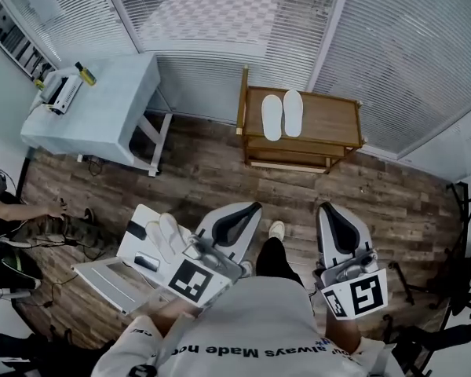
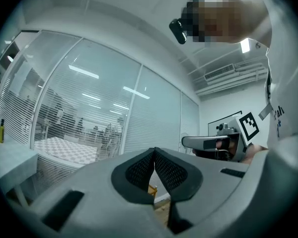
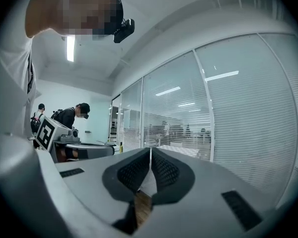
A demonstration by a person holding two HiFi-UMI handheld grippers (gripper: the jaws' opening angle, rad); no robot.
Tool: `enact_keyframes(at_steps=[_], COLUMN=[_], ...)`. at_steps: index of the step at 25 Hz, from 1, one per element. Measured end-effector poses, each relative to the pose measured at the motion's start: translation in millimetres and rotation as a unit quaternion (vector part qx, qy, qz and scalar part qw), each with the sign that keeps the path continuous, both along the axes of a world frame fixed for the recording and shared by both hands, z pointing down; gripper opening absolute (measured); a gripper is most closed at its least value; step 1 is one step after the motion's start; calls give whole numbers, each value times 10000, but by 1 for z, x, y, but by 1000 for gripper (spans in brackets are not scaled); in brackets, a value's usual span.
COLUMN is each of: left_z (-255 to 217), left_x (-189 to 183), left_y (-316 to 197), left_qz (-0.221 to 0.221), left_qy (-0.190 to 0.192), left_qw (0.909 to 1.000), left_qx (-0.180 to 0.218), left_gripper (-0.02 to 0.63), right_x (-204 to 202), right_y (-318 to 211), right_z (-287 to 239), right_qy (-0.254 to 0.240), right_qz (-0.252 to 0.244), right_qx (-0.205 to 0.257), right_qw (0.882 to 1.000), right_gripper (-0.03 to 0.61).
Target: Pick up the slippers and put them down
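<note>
Two slippers (image 1: 282, 115): a white pair lying side by side, soles down, on the top board of the wooden shoe rack (image 1: 330, 120). They are clear of its edges, so either one can be taken from above or from the front.
Left gripper (image 1: 251, 210): well short of the rack, across a stretch of plank floor (image 1: 204, 171). It is held level and aimed toward the rack, its jaws pressed together with nothing between them.
Right gripper (image 1: 328, 209): beside the left one and equally far from the rack, also level, with its jaws fully closed and empty.
Likely reason: both seem to be carried closed in a ready pose at the person's waist, and the jaws must part before any grasp.
Other pair (image 1: 166, 236): what looks like two more white slippers on a white stand (image 1: 129, 246), well away from the rack and just beside the left gripper.
Stage: the pick-up has probably not begun.
</note>
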State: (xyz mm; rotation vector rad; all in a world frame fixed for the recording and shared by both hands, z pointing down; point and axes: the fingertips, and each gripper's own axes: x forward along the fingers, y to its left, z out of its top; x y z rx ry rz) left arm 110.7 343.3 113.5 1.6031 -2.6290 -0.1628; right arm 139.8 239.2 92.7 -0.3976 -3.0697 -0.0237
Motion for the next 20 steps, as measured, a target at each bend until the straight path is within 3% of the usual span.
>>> enact_keyframes(at_steps=[20], left_z=[-14], left_x=[-134], left_y=[-157], left_qz=[-399], left_qy=[-117], left_qw=[9991], left_qx=[60], left_gripper=[12], right_x=[-127], right_y=[-168], right_z=[-7], right_qy=[-22], right_qz=[-235], right_qx=[-24], right_qw=[9997], right_gripper=[17])
